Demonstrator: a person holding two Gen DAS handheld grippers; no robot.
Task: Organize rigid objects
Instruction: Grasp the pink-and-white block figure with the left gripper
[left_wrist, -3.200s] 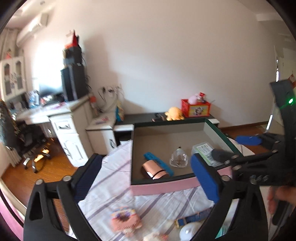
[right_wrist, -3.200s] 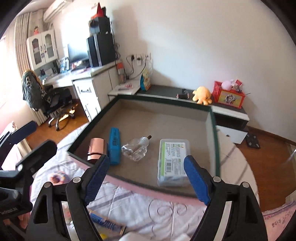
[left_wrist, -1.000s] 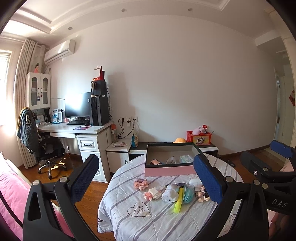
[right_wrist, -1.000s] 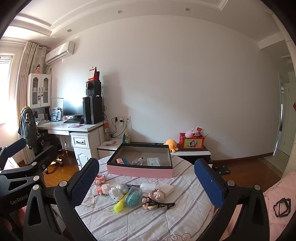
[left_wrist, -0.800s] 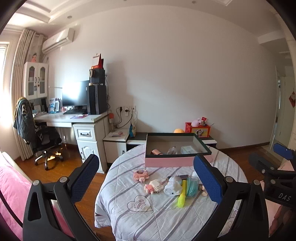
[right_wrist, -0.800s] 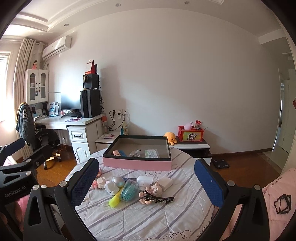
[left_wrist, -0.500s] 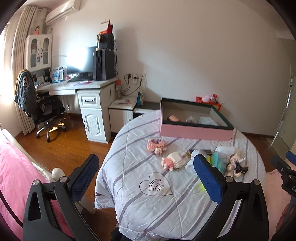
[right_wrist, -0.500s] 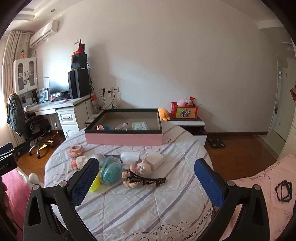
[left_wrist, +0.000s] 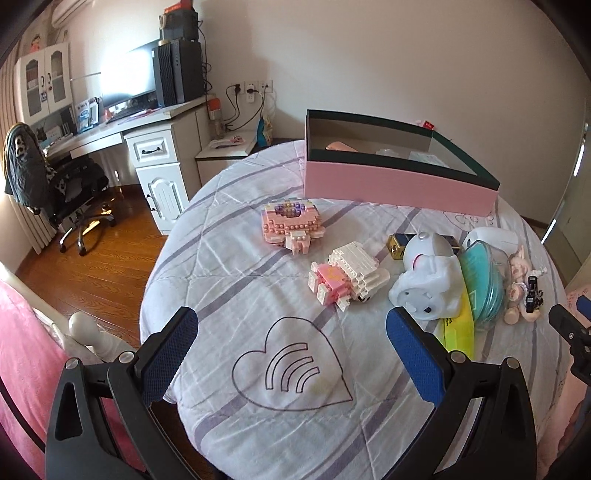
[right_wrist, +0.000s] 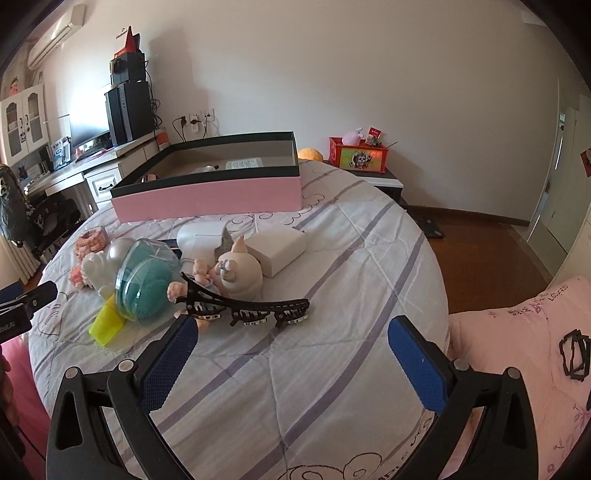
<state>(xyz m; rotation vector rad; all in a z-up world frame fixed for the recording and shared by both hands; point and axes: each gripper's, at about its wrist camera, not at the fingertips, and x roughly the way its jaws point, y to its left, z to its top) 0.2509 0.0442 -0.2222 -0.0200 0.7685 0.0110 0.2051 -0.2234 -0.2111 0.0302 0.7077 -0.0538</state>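
Left wrist view: the left gripper (left_wrist: 291, 339) stands wide apart with nothing between its blue pads, above a heart outline printed on the striped cloth of the round table (left_wrist: 221, 251). Ahead of it lie a pink brick-built model (left_wrist: 291, 226) and, nearer, a white and pink brick-built model (left_wrist: 347, 278), apart from each other. To their right a white and silver toy (left_wrist: 426, 280) touches a yellow flat piece (left_wrist: 458, 332) and a clear case holding a teal disc (left_wrist: 482, 284); a small pink figurine (left_wrist: 521, 277) lies just beside that case. A white rounded case (left_wrist: 493, 238) and a dark battery-like item (left_wrist: 400, 245) sit behind them. The pink open box with a dark green rim (left_wrist: 391, 181) stands at the far side of the table, several items inside, too little visible to name. Right wrist view: the right gripper (right_wrist: 290, 345) is likewise spread wide and empty, above bare cloth near the table's front edge. Just beyond its left pad lies a black hair clip (right_wrist: 247, 304), touching a pig figurine (right_wrist: 240, 271). A white rectangular box (right_wrist: 279, 249) sits just behind the pig, the teal-disc case (right_wrist: 146, 282) to its left over the yellow piece (right_wrist: 107, 323). The pink box (right_wrist: 207, 194) stands behind the cluster, a labelled clear container (right_wrist: 243, 163) visible inside
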